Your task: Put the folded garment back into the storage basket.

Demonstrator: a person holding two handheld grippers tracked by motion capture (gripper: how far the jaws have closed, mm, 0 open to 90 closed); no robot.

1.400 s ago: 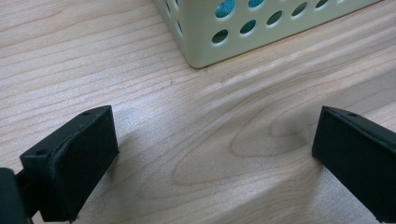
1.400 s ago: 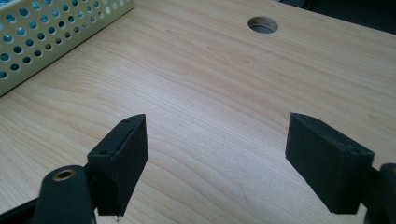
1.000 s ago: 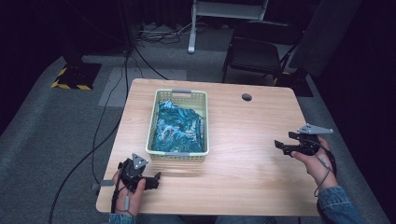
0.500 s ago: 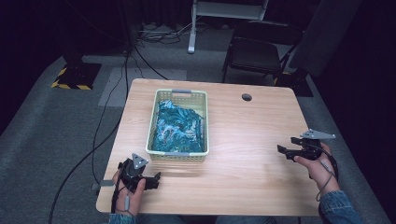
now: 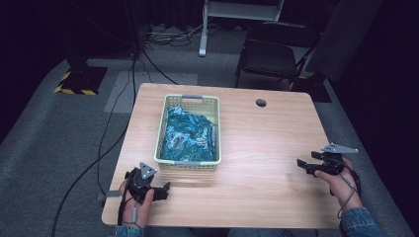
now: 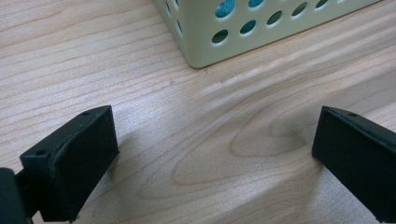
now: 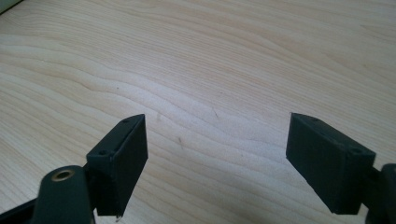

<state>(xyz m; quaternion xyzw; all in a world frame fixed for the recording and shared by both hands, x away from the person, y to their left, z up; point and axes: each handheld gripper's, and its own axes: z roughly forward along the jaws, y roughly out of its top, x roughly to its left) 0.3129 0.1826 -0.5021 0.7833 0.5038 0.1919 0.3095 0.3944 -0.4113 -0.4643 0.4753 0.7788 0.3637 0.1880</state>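
A pale green perforated plastic basket [image 5: 188, 129] is set on a light wooden table [image 5: 267, 143], left of the middle and reaching from near the far edge toward the near half. Inside it, a crumpled teal patterned cloth [image 5: 189, 134] is seen, covering most of the basket floor. A grey handle is visible on each short end of the basket. A small dark round cable hole [image 5: 261, 102] is seen near the far edge of the table, right of the basket.

The left gripper [image 5: 159, 190] is held in the person's left hand [image 5: 141, 207] at the near left corner of the table, just in front of the basket's near end and apart from it. In the left gripper view its jaws are spread wide, with only bare wood between them, and the near corner of the basket [image 6: 261, 28] is shown ahead, teal visible through its round holes.

The right gripper [image 5: 305, 165] is held in the right hand [image 5: 341, 185] by the right edge of the table, toward the near side, well apart from the basket, with its jaws pointed left across the tabletop. In the right gripper view its jaws are likewise spread wide, nothing held, over bare wood grain.

Beyond the table, a dark chair [image 5: 269, 54] and cables [image 5: 148, 59] on grey carpet are seen.
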